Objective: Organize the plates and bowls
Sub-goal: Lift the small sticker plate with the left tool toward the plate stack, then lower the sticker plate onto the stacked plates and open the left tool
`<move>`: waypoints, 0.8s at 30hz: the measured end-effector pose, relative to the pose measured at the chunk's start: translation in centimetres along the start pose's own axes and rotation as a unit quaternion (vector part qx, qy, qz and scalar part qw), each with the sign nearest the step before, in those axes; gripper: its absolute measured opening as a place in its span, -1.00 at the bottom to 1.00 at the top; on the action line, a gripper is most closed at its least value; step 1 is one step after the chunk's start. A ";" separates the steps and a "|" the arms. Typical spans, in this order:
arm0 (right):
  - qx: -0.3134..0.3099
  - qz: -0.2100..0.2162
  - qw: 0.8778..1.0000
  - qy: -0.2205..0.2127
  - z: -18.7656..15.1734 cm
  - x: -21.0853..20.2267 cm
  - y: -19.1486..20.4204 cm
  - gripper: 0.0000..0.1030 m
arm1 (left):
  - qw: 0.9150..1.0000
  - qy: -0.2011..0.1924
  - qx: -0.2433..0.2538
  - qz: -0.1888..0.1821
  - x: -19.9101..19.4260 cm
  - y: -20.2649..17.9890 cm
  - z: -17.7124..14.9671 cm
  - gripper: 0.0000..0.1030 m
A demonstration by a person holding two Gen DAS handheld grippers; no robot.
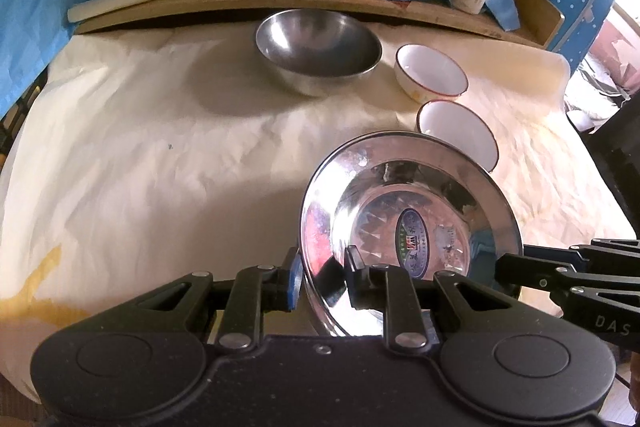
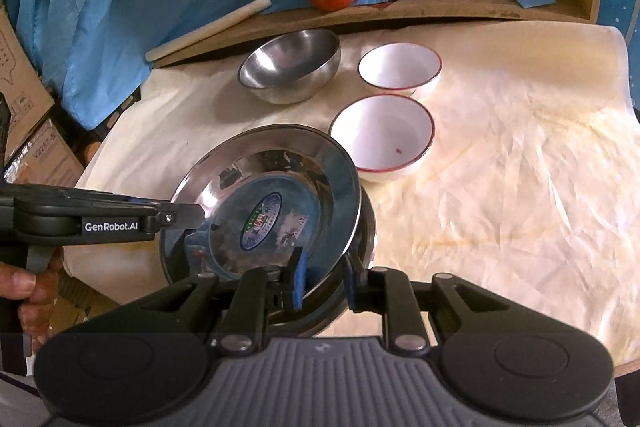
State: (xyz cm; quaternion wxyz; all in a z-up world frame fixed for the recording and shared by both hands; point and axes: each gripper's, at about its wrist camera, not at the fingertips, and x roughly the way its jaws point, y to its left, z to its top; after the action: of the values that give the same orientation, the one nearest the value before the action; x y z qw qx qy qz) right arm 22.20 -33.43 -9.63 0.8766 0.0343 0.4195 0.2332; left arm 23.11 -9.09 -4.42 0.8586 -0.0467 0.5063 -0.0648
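"GenRobot.AI" reads white on the left gripper (image 2: 182,217), and a blue-green oval sticker with a red-and-white mark sits inside the mirror-bright steel plate (image 1: 408,211), its wording too small to read. Both the left gripper and the right gripper (image 2: 324,277) are clamped on that plate's rim, tilted over a second steel plate (image 2: 366,227) at the near edge of the cream paper-covered table (image 2: 520,167). Beyond stand two red-rimmed white bowls (image 2: 384,135) and a steel bowl (image 2: 288,67), with bare paper to either side.

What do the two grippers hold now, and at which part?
Both hold the steel plate by its rim: left gripper on one side, right gripper on the near edge.
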 end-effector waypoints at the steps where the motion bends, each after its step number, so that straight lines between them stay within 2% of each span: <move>1: 0.000 0.001 1.000 0.002 0.0 0.0 0.0 -0.56 | 1.000 0.002 0.000 0.001 0.0 0.0 -0.1 -0.53; 24: 0.005 0.007 1.000 0.020 -0.1 0.5 -0.3 -0.55 | 0.999 0.021 0.019 0.020 0.7 -0.5 -0.4 -0.49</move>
State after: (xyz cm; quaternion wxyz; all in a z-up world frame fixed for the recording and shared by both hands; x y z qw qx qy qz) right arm 22.50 -33.46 -10.13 0.8663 0.0372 0.4378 0.2376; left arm 23.11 -9.70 -5.17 0.8499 -0.0185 0.5235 -0.0580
